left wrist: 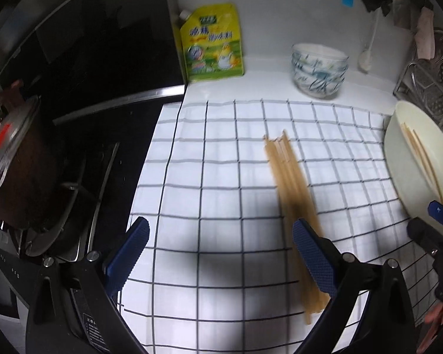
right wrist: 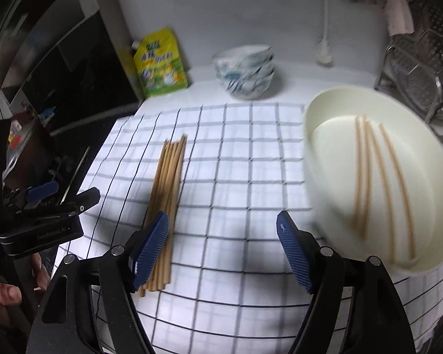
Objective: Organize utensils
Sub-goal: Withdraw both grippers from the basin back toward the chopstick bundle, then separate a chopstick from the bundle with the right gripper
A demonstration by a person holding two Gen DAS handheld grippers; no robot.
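Observation:
A bundle of several wooden chopsticks (left wrist: pixel 292 188) (right wrist: pixel 168 183) lies on a white checked cloth (left wrist: pixel 221 153) (right wrist: pixel 239 159). To its right stands a cream oval bowl (left wrist: pixel 404 159) (right wrist: pixel 330 159) with three chopsticks (right wrist: pixel 369 177) lying inside. My left gripper (left wrist: pixel 221 250) is open above the cloth, nothing between its fingers, and its right finger (left wrist: pixel 313 256) overlaps the near end of the bundle. My right gripper (right wrist: pixel 223 250) is open and holds nothing, between bundle and bowl, and its left finger (right wrist: pixel 150 250) covers the bundle's near end. Each gripper also shows at the other view's edge: left gripper (right wrist: pixel 65 196), right gripper (left wrist: pixel 428 221).
A yellow refill pouch (left wrist: pixel 212 44) (right wrist: pixel 159 65) and stacked patterned bowls (left wrist: pixel 319 70) (right wrist: pixel 245 70) stand at the back wall. A metal dish rack (left wrist: pixel 434 82) (right wrist: pixel 422 67) is behind the cream bowl. A black stove with a lidded pot (left wrist: pixel 17 159) lies left of the cloth.

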